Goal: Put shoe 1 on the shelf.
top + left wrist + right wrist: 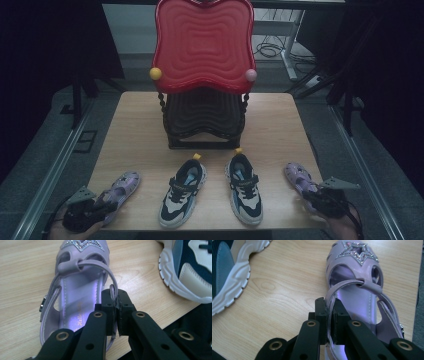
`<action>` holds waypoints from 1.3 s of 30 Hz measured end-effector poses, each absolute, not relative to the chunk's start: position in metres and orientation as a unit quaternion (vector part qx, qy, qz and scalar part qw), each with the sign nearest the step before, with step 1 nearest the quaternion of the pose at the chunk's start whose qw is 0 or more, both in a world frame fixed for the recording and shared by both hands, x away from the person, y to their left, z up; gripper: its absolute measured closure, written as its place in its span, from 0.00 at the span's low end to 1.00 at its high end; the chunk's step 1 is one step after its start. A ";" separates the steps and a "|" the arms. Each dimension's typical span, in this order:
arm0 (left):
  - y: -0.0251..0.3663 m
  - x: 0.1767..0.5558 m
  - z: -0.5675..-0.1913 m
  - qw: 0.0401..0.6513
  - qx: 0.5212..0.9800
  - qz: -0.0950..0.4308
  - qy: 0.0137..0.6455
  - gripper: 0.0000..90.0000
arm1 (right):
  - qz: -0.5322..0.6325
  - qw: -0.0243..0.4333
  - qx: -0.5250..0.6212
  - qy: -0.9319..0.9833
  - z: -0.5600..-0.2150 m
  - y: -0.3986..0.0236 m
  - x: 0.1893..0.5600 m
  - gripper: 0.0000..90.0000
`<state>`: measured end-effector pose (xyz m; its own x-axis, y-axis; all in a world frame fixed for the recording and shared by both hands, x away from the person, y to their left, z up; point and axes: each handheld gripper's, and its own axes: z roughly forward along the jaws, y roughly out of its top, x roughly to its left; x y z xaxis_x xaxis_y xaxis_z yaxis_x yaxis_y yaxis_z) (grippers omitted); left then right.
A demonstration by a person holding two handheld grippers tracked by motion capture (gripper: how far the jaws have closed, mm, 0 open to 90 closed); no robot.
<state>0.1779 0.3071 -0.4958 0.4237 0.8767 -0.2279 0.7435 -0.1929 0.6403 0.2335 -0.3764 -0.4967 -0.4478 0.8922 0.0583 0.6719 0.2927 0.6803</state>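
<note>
1. At the top centre of the high view your table (140, 120) carries the biggest thing, a two-tier rack (202, 75): a red wavy tray on top, a dark tray beneath, with a yellow knob and a pink knob at the red tray's near corners. It stands well apart from both of your grippers.
2. In the lower middle of that view sit two sneakers, the left sneaker (183, 192) and the right sneaker (245, 188), toes pointing towards the rack. They lie between the two sandals, near each but not touching.
3. At the lower left, the left purple sandal (122, 186) lies by the table's near edge. Your left gripper (116, 307) has its jaws pressed together on the sandal's thin ankle strap, seen close in the left gripper view, with the sneaker's white sole in that view's upper right.
4. At the lower right, the right purple sandal (299, 179), with a glittering star on its toe, lies near the table's right edge. Your right gripper (329, 312) is clamped tight on its ankle strap too.
</note>
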 end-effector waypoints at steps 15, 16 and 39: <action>0.320 0.178 -0.483 0.408 0.729 0.099 0.541 0.96 | 0.370 0.188 0.505 0.757 -0.486 -0.382 0.232 0.95; 0.320 0.179 -0.482 0.411 0.727 0.099 0.540 0.96 | 0.374 0.190 0.506 0.754 -0.485 -0.383 0.232 0.95; 0.305 0.203 -0.445 0.484 0.712 0.096 0.499 0.96 | 0.461 0.189 0.463 0.733 -0.453 -0.366 0.245 0.95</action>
<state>0.2027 0.3047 -0.4445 0.4838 0.8038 -0.3462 0.6175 -0.0332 0.7859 0.2452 -0.3657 -0.4534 -0.4998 0.8530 0.1506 0.5053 0.1459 0.8505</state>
